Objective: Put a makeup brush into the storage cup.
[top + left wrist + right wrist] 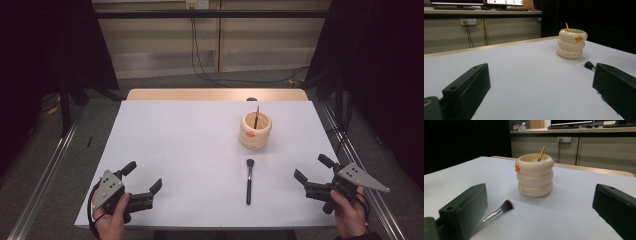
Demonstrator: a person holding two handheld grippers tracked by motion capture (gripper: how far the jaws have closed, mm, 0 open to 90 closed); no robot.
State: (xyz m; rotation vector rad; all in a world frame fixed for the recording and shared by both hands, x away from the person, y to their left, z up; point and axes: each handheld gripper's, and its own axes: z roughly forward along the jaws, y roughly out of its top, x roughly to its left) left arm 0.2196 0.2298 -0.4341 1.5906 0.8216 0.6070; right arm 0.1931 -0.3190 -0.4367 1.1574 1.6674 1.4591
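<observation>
Brush [249,180] with black handle, silver ferrule and dark bristles, lying flat on the white counter [190,150] between the two tongs, bristle end pointing away from the person, nearer the right tongs [310,173] than the left tongs [144,176]. Both tongs wide open, gripping nothing, resting low near the front edge. Beyond the brush, well apart from both tongs: cream holder [255,130] shaped like three stacked rings, orange mark on its side, thin stick [256,117] leaning inside. From the right gripper view, golden colour of that stick clear; from the left gripper view, just the brush's bristle tip. Behind the counter: beige wall panels, cables, black curtains either side.
</observation>
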